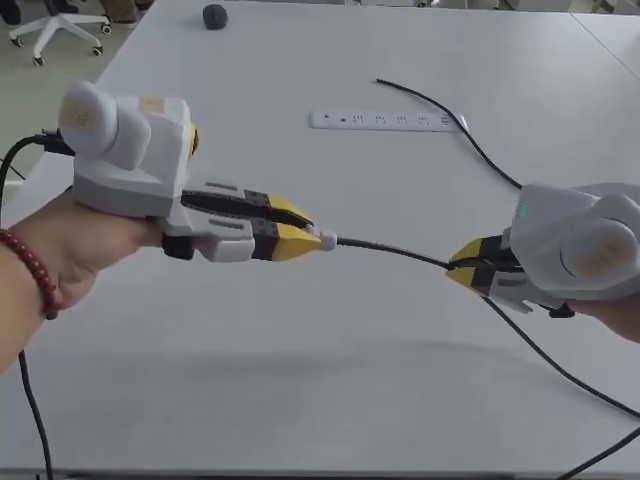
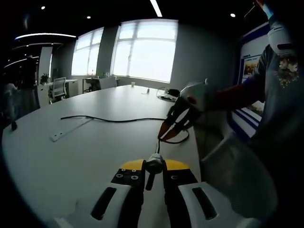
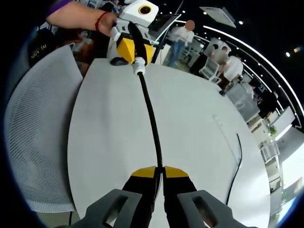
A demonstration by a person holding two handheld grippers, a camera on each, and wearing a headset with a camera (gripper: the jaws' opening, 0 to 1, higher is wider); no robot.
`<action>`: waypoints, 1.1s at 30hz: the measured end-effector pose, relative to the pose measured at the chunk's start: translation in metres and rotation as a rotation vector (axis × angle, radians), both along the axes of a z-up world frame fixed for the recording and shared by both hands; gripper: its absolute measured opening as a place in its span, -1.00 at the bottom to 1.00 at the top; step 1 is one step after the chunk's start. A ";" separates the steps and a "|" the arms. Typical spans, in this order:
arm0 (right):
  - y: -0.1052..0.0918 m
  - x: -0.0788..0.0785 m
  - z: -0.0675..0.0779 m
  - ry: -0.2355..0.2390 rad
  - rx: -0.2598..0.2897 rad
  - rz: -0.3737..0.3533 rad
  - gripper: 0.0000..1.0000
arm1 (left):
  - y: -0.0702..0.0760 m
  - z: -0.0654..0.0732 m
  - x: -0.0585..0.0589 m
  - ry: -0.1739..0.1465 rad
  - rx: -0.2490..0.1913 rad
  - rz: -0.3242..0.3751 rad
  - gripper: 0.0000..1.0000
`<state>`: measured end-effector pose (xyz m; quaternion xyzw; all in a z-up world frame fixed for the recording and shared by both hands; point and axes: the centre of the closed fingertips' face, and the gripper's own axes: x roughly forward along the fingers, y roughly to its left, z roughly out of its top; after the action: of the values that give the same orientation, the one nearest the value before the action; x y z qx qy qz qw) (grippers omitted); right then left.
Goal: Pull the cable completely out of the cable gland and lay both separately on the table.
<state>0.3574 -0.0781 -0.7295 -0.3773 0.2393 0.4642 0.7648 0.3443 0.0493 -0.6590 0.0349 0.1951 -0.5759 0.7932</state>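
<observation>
The white surface carries a white power strip. A black cable lies on it, curving from behind the strip past its right end. Far beyond the strip's left end sits a small dark object.

The small white plastic cable gland is clamped at the jaw tips of the left gripper, above the tabletop. The thin black cable is threaded into it. The cable stretches nearly straight to the right gripper, whose jaws pinch it, then trails away across the tabletop.
</observation>
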 end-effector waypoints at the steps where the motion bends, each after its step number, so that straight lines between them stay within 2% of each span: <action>1: 0.000 0.000 0.002 -0.006 0.005 0.004 -1.00 | 0.000 0.001 0.001 0.003 -0.006 0.006 -0.70; 9: 0.001 -0.005 -0.001 0.009 0.011 0.010 -0.99 | -0.003 0.004 0.001 -0.001 -0.008 0.008 -0.70; 11: 0.006 -0.008 0.001 0.014 0.042 0.021 -0.78 | -0.002 0.004 0.002 -0.003 -0.002 0.009 -0.70; 12: 0.008 -0.007 0.004 0.009 0.067 0.005 -0.69 | -0.002 0.005 0.002 -0.002 -0.004 0.010 -0.70; 14: 0.007 -0.010 0.005 0.027 0.065 0.012 -0.71 | -0.002 0.005 0.002 -0.005 0.001 0.009 -0.70; 15: 0.012 -0.008 0.012 -0.002 0.097 0.014 -0.62 | -0.002 0.005 0.002 -0.004 0.001 0.009 -0.70; 17: 0.017 -0.012 0.015 0.035 0.129 0.007 -0.45 | -0.002 0.005 0.002 -0.005 -0.001 0.010 -0.70; 18: 0.021 -0.010 0.021 0.003 0.147 0.015 -0.37 | -0.003 0.005 0.002 -0.005 -0.001 0.010 -0.70; 19: 0.025 -0.011 0.024 -0.007 0.161 0.024 -0.24 | -0.003 0.005 0.002 -0.006 0.000 0.010 -0.70; 20: 0.028 -0.014 0.025 0.023 0.169 0.016 -0.20 | -0.003 0.005 0.002 -0.005 -0.001 0.009 -0.70; 22: 0.038 -0.013 0.035 -0.016 0.204 0.042 -0.13 | -0.004 0.005 0.002 -0.005 0.000 0.007 -0.70; 23: 0.040 -0.015 0.036 -0.006 0.198 0.040 -0.11 | -0.005 0.005 0.002 -0.006 -0.001 0.006 -0.70; 29: 0.066 -0.020 0.047 -0.005 0.242 0.079 -0.39 | -0.008 0.008 0.000 -0.007 -0.013 0.000 -0.70; 30: 0.070 -0.020 0.050 -0.016 0.252 0.088 -0.43 | -0.009 0.009 -0.001 -0.008 -0.015 -0.005 -0.70; 33: 0.089 -0.024 0.055 -0.018 0.261 0.137 -0.47 | -0.011 0.010 -0.002 -0.011 -0.016 -0.010 -0.70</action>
<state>0.3330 0.0109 -0.6746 -0.2941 0.1437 0.5392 0.7759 0.3419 0.0381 -0.6493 0.0326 0.1861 -0.5811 0.7916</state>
